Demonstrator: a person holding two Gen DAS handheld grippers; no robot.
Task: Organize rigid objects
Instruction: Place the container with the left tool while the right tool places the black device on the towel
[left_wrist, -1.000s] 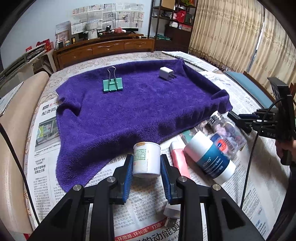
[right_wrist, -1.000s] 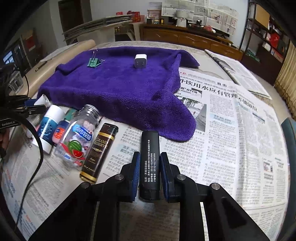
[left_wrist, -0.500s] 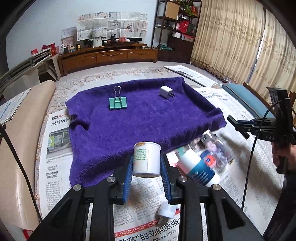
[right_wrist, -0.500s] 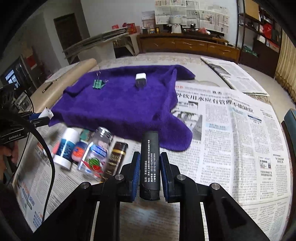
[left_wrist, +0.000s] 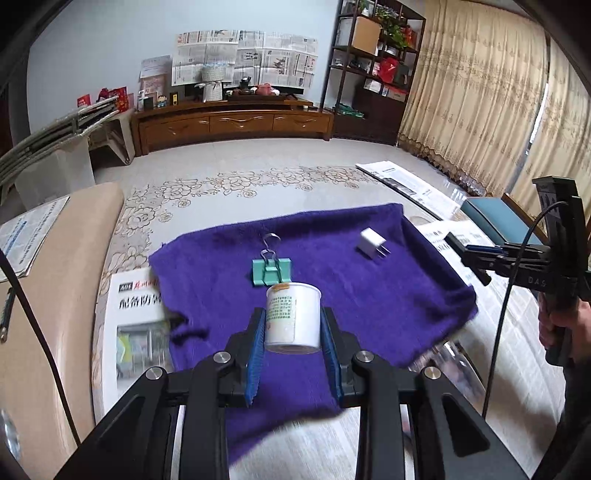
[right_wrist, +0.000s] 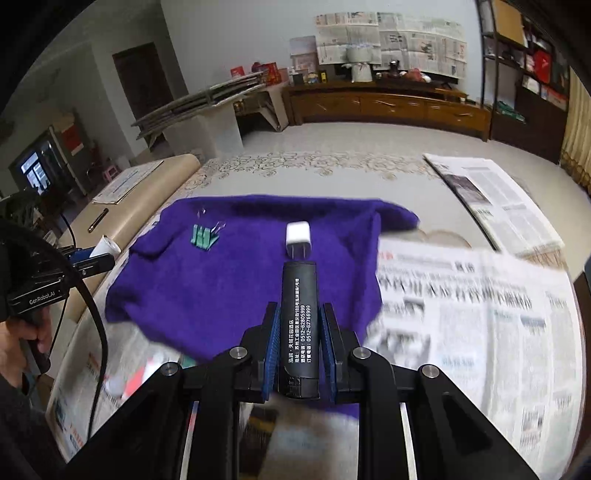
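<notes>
My left gripper (left_wrist: 293, 325) is shut on a white jar with a green label (left_wrist: 293, 317) and holds it above the near part of the purple towel (left_wrist: 388, 295). My right gripper (right_wrist: 299, 325) is shut on a black rectangular lighter (right_wrist: 299, 325), held above the towel (right_wrist: 221, 288). On the towel lie a green binder clip (left_wrist: 271, 271) and a white charger plug (left_wrist: 371, 245); they also show in the right wrist view as the clip (right_wrist: 203, 236) and the plug (right_wrist: 298, 238). Each gripper shows in the other's view, the right one (left_wrist: 465, 254) and the left one (right_wrist: 96, 258).
Newspapers (right_wrist: 480, 314) cover the surface around the towel. Blurred bottles lie at the towel's near edge (left_wrist: 454, 365). A beige cushion edge (left_wrist: 55, 295) runs along the left. A teal seat (left_wrist: 491, 218) stands at the right.
Both grippers have risen and moved forward over the towel with the jar and the lighter held. The bottles left on the newspaper have dropped toward the bottom of both views.
</notes>
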